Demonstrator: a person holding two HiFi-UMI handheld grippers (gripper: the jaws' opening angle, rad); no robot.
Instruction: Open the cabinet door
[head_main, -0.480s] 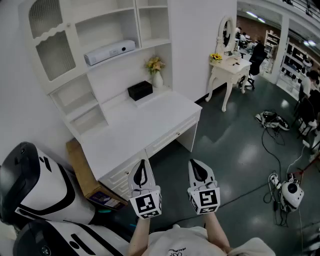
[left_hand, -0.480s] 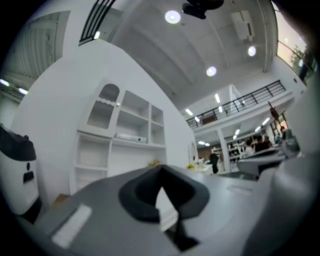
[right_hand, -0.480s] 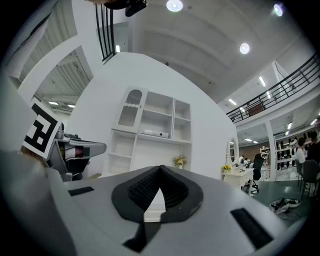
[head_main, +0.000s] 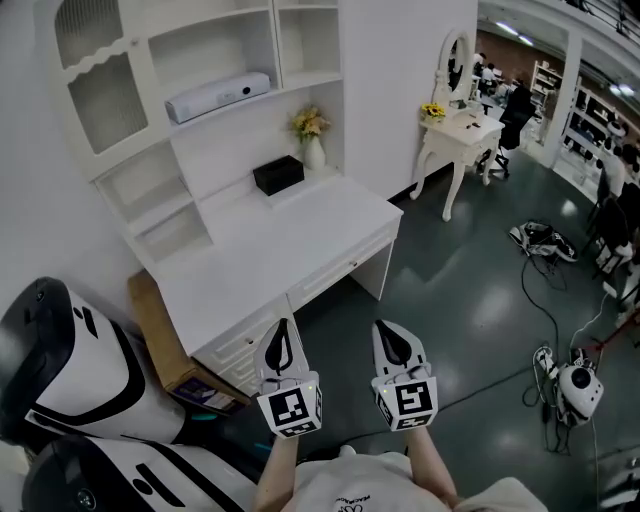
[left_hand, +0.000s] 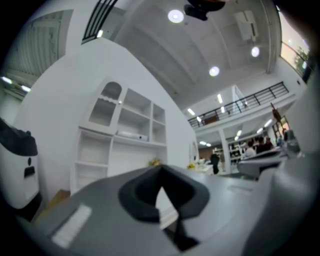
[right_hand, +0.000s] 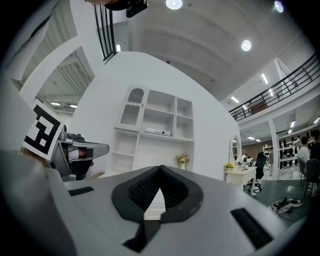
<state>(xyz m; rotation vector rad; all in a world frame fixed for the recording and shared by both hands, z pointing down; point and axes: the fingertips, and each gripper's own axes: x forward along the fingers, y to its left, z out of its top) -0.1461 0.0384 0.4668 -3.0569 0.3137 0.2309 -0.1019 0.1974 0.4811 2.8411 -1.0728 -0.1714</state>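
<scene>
Listing, head view: left gripper (head_main: 283, 335) and right gripper (head_main: 393, 335) side by side, jaws together, empty; cabinet door (head_main: 100, 85) at the hutch's upper left, well beyond the desk (head_main: 270, 260). Left gripper view: jaws closed on nothing, door (left_hand: 106, 104) ahead and high. Right gripper view: likewise closed and empty, door (right_hand: 131, 112) far off; advised: close in, raise one gripper, part its jaws before taking the door's free edge, the handle being too small to see.

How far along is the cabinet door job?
Done: nothing yet; the arched cabinet door looks shut. In hand: left gripper and right gripper hang side by side short of the desk, jaws together, both empty. Remaining: reach the door, grip it, swing it open.
</scene>
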